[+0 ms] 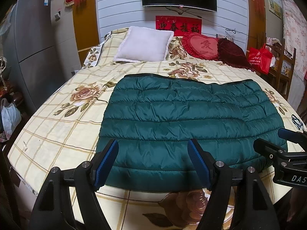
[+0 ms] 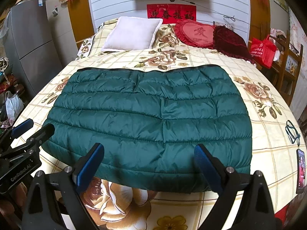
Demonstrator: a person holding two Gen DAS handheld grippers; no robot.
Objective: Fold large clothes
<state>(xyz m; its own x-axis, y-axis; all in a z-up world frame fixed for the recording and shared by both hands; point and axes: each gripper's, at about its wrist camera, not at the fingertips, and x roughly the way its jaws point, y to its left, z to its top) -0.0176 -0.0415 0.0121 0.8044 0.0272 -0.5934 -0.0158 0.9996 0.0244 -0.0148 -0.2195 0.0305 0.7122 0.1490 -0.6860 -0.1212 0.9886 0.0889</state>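
Note:
A dark green quilted down jacket (image 1: 188, 124) lies folded into a flat rectangle on the floral bedspread (image 1: 57, 130); it also shows in the right wrist view (image 2: 149, 118). My left gripper (image 1: 153, 149) is open and empty, hovering over the jacket's near left edge. My right gripper (image 2: 149, 153) is open and empty, over the jacket's near edge. The right gripper also shows at the right edge of the left wrist view (image 1: 284, 140), and the left gripper shows at the left edge of the right wrist view (image 2: 32, 128).
A white pillow (image 1: 144, 46), a red heart cushion (image 1: 201, 46) and a dark red cushion (image 1: 234, 53) lie at the head of the bed. A phone (image 2: 300, 172) and a cord (image 2: 291, 132) lie at the bed's right edge. A grey fridge (image 1: 34, 53) stands left; a red bag (image 1: 259, 59) stands right.

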